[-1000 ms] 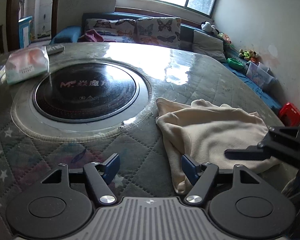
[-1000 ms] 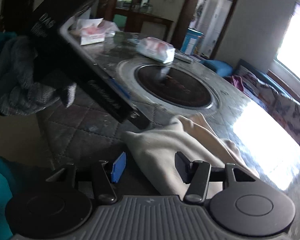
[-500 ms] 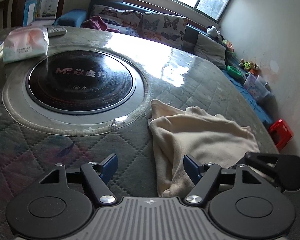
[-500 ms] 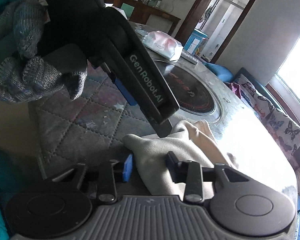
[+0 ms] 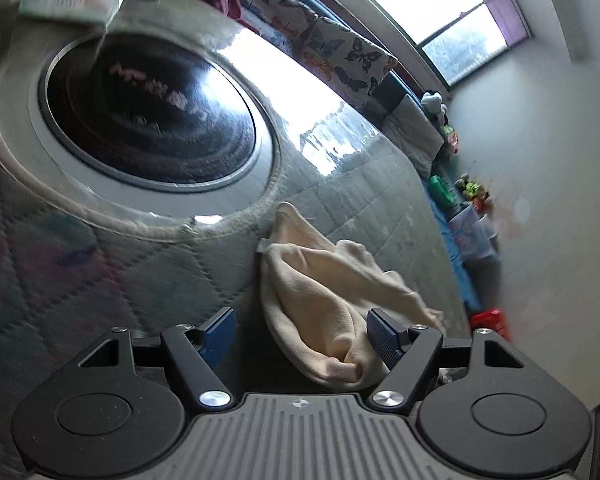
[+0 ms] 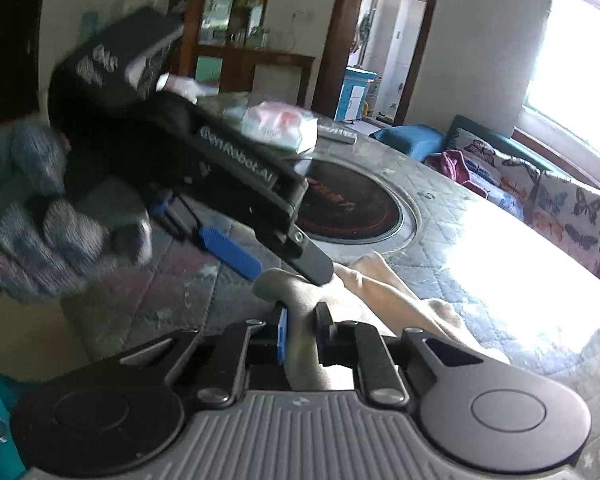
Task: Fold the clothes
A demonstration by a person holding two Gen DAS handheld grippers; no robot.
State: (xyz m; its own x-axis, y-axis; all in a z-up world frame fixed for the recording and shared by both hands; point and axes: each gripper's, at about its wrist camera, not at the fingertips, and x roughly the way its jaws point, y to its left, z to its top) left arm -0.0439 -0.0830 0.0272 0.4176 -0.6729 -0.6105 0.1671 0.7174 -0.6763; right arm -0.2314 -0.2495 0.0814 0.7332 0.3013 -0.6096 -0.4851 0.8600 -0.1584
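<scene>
Right gripper closes on the cloth; left view rolls.

Right gripper [image 6: 302,334]: jaws, wide apart a second ago, have just been closing and now pinch a raised fold of the cream cloth [image 6: 384,300]. The cloth, flat beside the round cooktop [image 5: 148,112] before, is now bunched and ridged. Left gripper [image 5: 300,334] is tilted relative to the cooktop, jaws slightly wider, cloth edge between them, unclamped.

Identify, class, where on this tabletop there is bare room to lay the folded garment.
Free: quilted cover between the round hob and the near edge, and the sunlit stretch towards the sofa. Crowded: around the cream garment, where both claws work, and by the tissue pack.
</scene>
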